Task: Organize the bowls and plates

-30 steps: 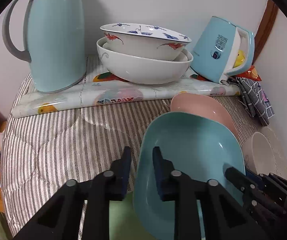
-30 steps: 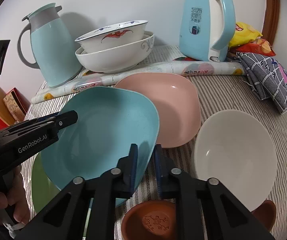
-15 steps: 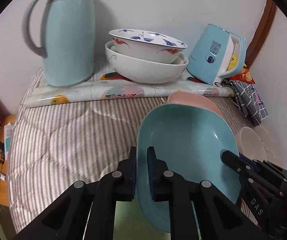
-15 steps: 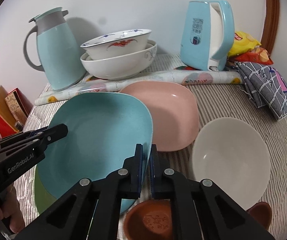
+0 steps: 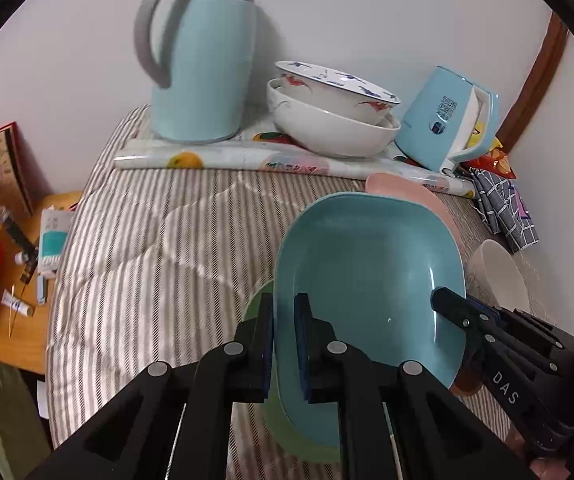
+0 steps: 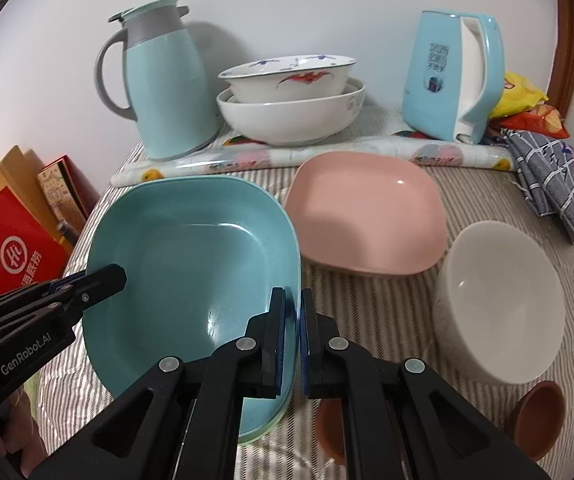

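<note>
The left gripper is clenched on the left rim of the light blue square plastic plate; its two black fingers pinch the thin edge with almost no gap; the right gripper is clenched in the same way on the opposite rim of this plate, at 3 o'clock of it in the right wrist view. The blue plate lies over a pale green plate, whose edge shows only at 9 o'clock and below. A pink square plastic plate is just beside the blue plate at 2 o'clock, on the striped grey tablecloth; a white ceramic bowl stands at 3 o'clock of the right gripper; two small brown clay dishes are near it at 5 o'clock. From 9 to 12 o'clock of the blue plate in the left wrist view the cloth is open up to the rolled flowered sheet.
</note>
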The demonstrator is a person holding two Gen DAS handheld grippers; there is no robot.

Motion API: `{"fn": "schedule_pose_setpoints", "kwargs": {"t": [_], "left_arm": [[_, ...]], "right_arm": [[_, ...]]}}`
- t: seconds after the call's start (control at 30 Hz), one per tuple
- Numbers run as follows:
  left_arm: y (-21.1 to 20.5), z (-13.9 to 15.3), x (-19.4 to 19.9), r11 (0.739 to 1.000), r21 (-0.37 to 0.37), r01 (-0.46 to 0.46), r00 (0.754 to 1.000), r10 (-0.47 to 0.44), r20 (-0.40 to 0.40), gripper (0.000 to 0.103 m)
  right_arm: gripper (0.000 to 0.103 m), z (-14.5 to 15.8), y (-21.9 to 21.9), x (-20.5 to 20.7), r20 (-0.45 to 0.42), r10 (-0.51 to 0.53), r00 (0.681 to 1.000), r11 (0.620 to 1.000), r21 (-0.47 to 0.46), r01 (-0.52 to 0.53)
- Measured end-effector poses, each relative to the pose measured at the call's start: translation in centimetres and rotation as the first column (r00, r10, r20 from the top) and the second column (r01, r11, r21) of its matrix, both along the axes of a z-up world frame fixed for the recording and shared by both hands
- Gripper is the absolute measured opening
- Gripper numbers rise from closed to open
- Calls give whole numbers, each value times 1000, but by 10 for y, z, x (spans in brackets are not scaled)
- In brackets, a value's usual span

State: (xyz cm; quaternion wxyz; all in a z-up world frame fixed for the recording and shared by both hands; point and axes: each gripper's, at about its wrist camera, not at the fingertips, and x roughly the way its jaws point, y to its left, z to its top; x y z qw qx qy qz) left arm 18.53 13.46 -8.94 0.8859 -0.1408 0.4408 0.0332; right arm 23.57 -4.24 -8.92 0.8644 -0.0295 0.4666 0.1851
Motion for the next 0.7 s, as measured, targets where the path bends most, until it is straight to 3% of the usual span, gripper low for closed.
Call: {"fn": "schedule_pose_setpoints", "kwargs": {"t": [0.7], "left_arm": [[4, -15, -19, 998, -35, -50, 998, 48, -51, 10]], "right_arm": [[7, -17, 11, -7, -39, 39, 998, 999, -33, -40]]}}
